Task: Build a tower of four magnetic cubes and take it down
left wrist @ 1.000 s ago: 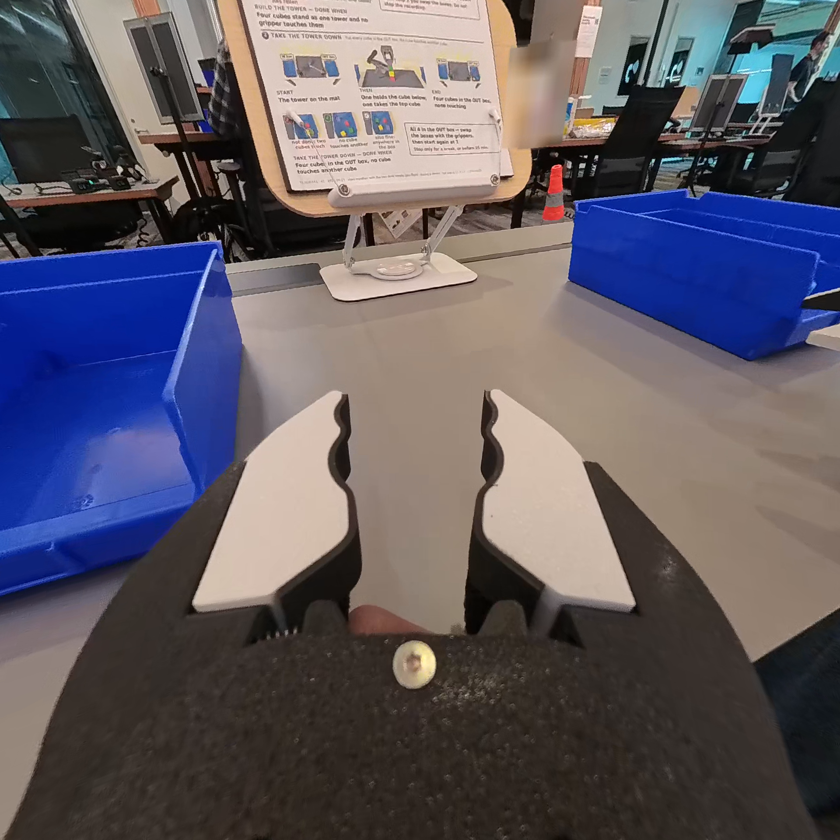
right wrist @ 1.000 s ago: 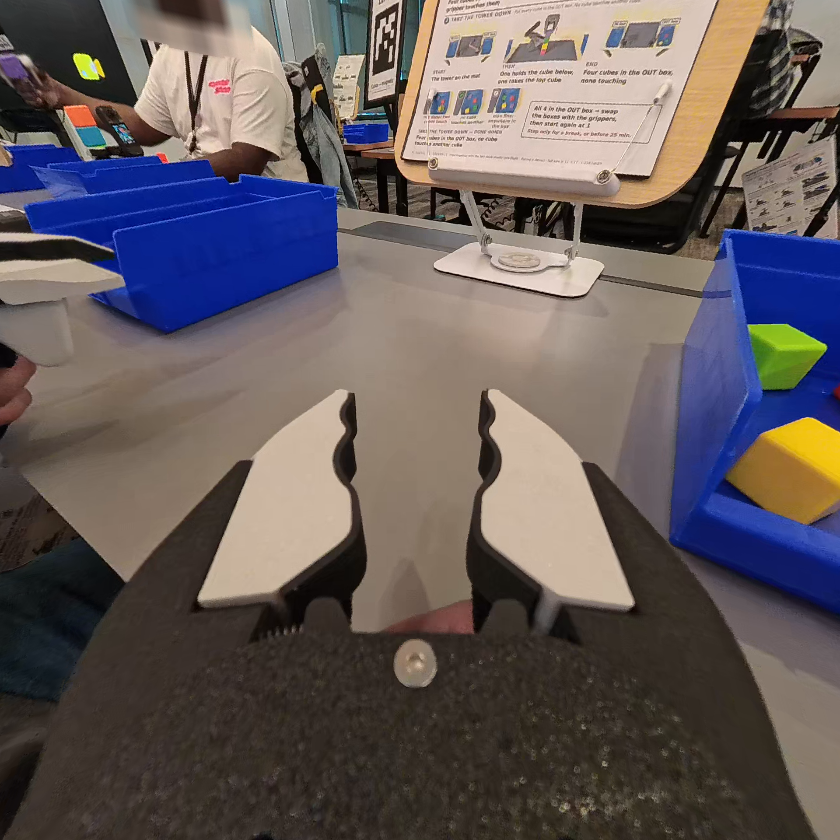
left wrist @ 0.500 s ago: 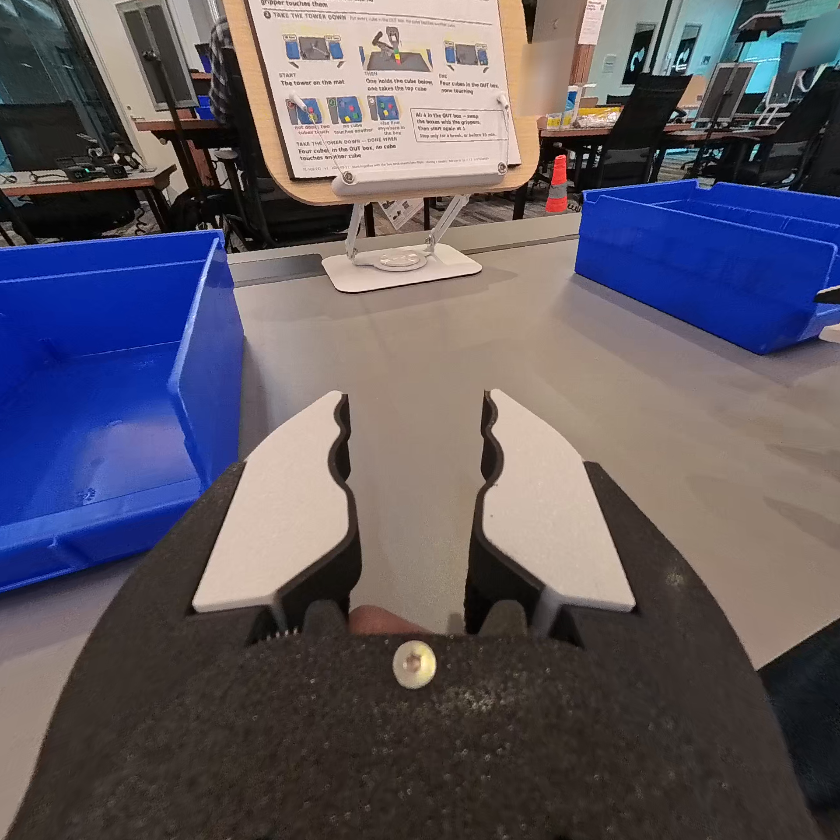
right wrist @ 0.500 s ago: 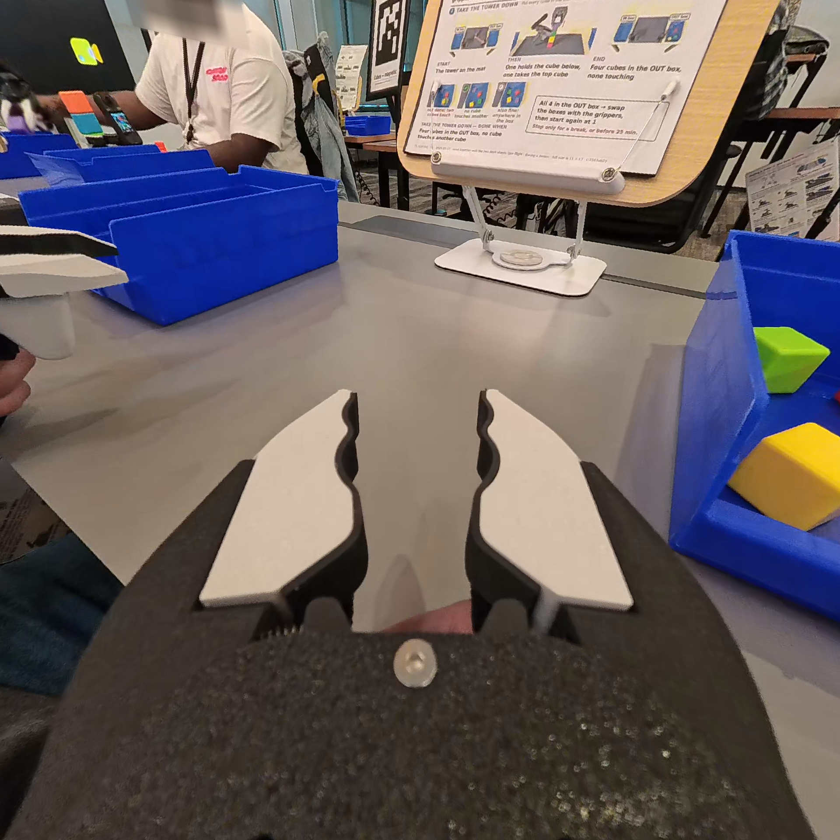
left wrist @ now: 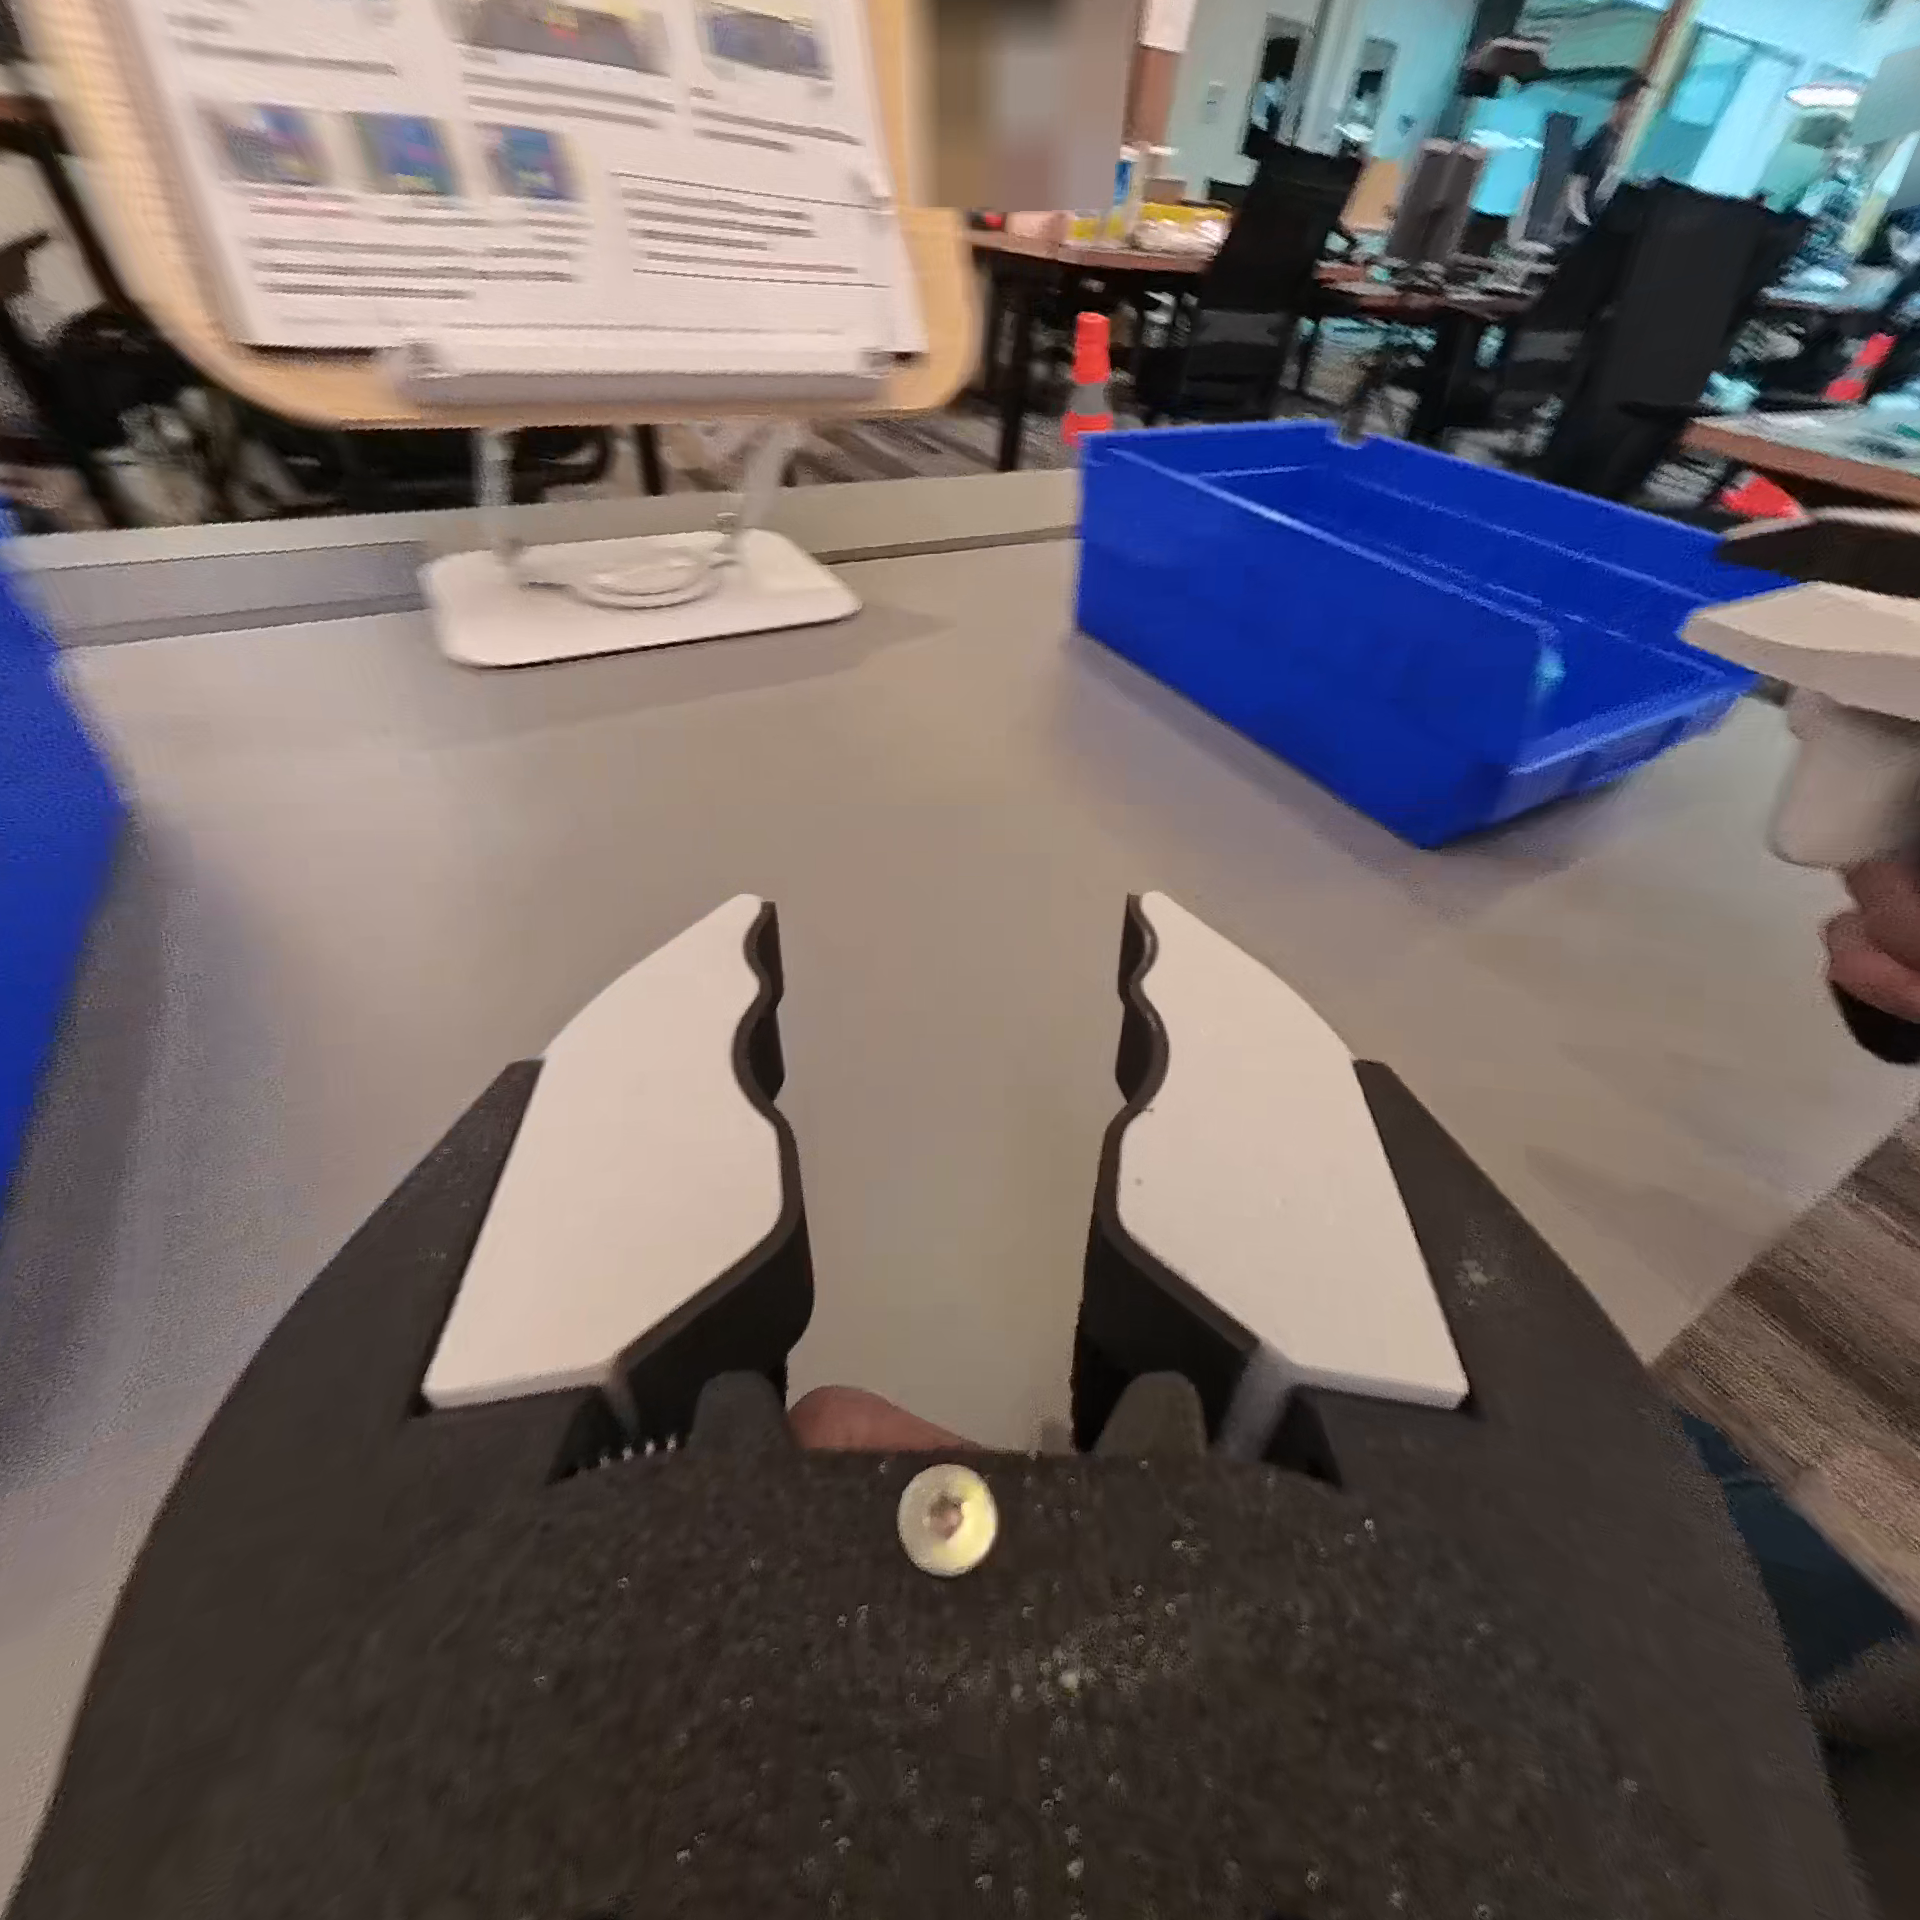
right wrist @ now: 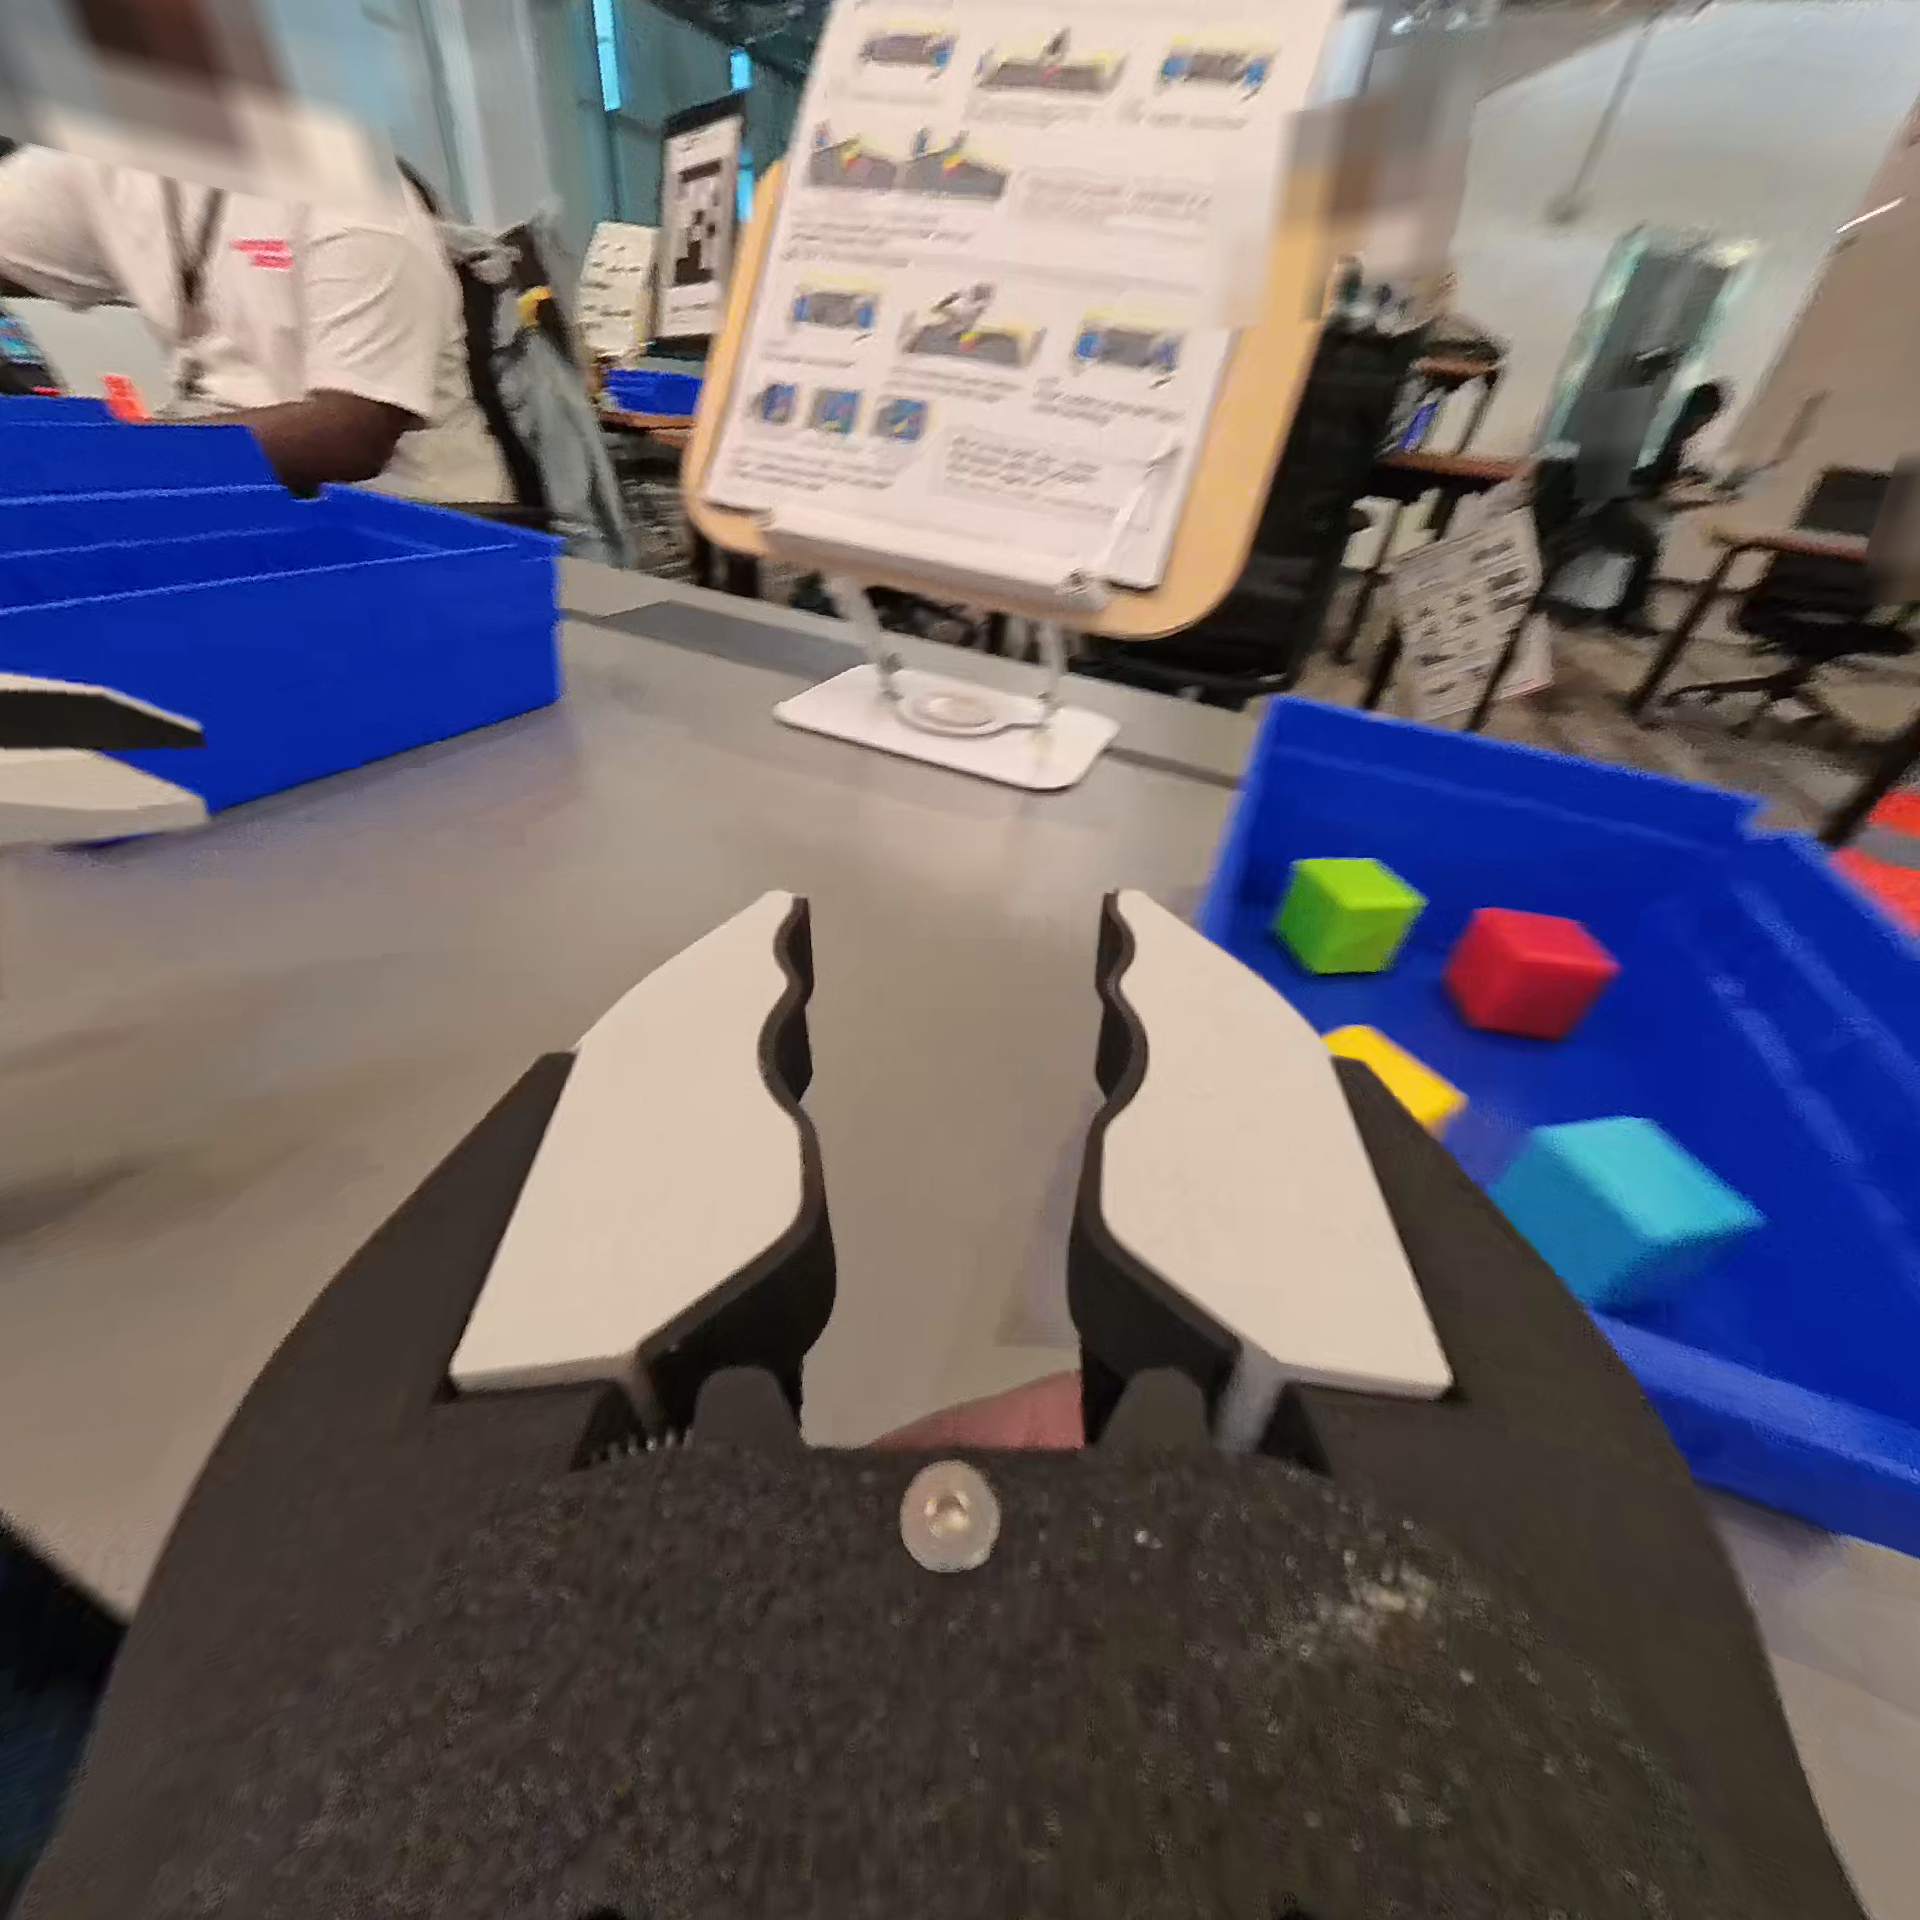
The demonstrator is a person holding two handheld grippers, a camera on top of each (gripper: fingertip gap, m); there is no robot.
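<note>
Left wrist view first: a blurred edge of a blue bin [left wrist: 52, 831] at the far left, then my left gripper [left wrist: 948, 920] over the bare grey table [left wrist: 935, 748], its two fingers spread apart with nothing between them. Beyond it stands an instruction board on a white stand [left wrist: 634, 603], and farther right a second blue bin [left wrist: 1351, 644], with the tip of my right gripper [left wrist: 1808, 634] poking in at the edge. From the right wrist view, my left gripper's tip [right wrist: 94, 758] shows at the far left in front of a blue bin [right wrist: 312, 665]; my right gripper [right wrist: 951, 914] hangs over the table, released and empty. Just to its right, the bin [right wrist: 1766, 1434] holds all four cubes lying apart from one another: the green cube [right wrist: 1345, 914], the red cube [right wrist: 1527, 971], the yellow cube [right wrist: 1392, 1075] partly hidden behind my right finger, and the light-blue cube [right wrist: 1621, 1210] nearest me.
</note>
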